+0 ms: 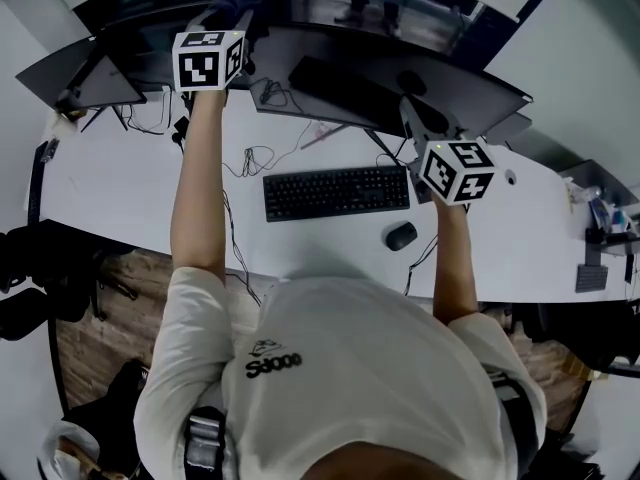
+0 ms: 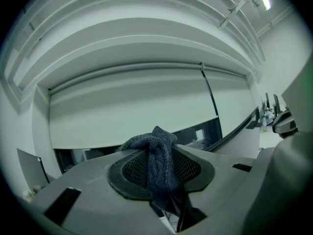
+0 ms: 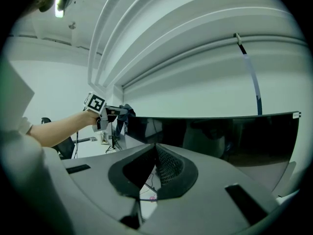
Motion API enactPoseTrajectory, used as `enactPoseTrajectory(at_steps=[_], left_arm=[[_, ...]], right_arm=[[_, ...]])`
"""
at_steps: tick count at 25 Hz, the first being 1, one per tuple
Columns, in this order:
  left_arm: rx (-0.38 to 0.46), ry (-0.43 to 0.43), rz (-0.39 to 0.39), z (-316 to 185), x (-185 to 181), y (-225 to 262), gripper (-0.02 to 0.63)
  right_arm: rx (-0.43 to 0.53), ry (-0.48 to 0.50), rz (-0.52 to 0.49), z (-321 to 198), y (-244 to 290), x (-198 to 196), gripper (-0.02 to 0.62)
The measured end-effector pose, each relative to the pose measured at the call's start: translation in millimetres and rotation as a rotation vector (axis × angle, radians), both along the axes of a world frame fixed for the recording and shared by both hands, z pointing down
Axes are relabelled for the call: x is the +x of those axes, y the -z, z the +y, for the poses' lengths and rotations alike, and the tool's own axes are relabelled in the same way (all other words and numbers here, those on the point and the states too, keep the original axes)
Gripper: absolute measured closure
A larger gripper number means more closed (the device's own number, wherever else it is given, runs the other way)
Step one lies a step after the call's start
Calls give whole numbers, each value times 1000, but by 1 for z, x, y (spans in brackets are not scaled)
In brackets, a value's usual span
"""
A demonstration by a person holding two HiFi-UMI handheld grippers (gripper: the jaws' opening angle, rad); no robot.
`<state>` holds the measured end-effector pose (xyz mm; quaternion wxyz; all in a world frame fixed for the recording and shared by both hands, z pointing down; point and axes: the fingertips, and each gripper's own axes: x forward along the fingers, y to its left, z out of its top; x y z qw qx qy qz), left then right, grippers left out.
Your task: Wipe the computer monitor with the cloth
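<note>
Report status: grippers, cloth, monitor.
Left gripper shut on cloth, up at monitor's left end. Right gripper shut, empty, facing monitor. Nothing seen blocking it.

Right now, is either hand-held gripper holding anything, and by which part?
The left hand-held gripper is shut on the dark cloth, pinching a bunched fold of it; a wad pokes beyond the jaw tips. The right hand-held gripper holds nothing, jaws together.

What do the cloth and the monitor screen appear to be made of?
Cloth: dark blue-grey knit fabric, soft and matte. Ribbed stitches and limp folds show where the left gripper pinches it in its jaws.
Monitor screen: dark, smooth and glossy, probably glass or coated plastic. It shows faint reflections.
</note>
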<state>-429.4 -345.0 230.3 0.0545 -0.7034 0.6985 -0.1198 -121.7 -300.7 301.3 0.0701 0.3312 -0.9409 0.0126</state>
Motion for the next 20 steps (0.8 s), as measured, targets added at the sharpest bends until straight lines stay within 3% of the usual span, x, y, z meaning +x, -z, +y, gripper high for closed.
enactPoseTrajectory(at_steps=[11, 14, 20], left_arm=[[9, 157, 23, 46, -51, -20, 472], [26, 132, 28, 65, -32, -33, 472], [36, 18, 36, 98, 39, -49, 472]], right_arm=[[24, 15, 35, 2, 3, 6, 595], [33, 14, 55, 1, 1, 14, 595], [73, 24, 87, 7, 6, 36, 595]])
